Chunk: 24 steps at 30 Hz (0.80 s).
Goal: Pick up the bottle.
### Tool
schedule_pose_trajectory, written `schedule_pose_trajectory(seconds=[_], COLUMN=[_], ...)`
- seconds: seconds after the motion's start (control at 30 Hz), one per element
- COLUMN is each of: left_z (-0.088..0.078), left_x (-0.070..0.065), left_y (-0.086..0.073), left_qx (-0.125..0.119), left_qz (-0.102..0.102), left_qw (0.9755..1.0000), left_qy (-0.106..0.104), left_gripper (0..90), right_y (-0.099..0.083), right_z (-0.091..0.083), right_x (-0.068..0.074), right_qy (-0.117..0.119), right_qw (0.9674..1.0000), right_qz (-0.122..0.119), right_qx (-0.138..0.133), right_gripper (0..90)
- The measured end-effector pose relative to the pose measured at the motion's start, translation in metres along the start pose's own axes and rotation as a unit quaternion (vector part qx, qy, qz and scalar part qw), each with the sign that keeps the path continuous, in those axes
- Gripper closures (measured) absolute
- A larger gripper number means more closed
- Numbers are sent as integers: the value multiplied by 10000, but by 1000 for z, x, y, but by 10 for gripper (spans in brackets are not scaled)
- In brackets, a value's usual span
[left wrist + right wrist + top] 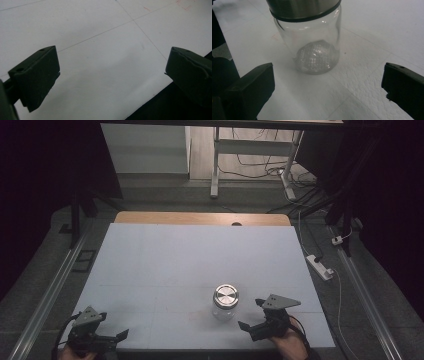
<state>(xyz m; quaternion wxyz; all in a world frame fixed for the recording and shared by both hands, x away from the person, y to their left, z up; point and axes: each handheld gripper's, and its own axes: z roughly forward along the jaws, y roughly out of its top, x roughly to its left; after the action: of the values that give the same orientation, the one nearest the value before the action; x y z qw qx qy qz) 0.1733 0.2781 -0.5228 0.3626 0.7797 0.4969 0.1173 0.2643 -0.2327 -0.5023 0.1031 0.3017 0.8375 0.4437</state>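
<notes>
With jaws apart, the right gripper [251, 314] is approaching the clear glass jar with the steel lid [225, 301], probably needing to close in around it, while the wide-open left gripper [121, 334] is waiting near left.

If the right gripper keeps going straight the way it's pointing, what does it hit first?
Most likely the glass jar: it stands upright dead ahead of the open right gripper, with bare table between them.
</notes>
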Motion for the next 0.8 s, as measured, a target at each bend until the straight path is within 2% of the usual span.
schedule_pose_trajectory(seconds=[0.23, 0.5, 0.8], left_z=[0, 0, 0], left_x=[0, 0, 0], left_y=[0, 0, 0], left_qx=[0, -2, -9], left_qz=[-3, -10, -13], left_qw=[10000, 10000, 10000], left_qy=[-3, -15, -18], left_gripper=[1, 0, 0], right_y=[6, 13, 23], right_z=[9, 24, 38], right_x=[1, 5, 9], right_qy=[93, 179, 282], right_qw=[9999, 9995, 9991], right_qz=[-62, -265, -289], right_qx=[-60, 40, 121], right_gripper=[0, 0, 0])
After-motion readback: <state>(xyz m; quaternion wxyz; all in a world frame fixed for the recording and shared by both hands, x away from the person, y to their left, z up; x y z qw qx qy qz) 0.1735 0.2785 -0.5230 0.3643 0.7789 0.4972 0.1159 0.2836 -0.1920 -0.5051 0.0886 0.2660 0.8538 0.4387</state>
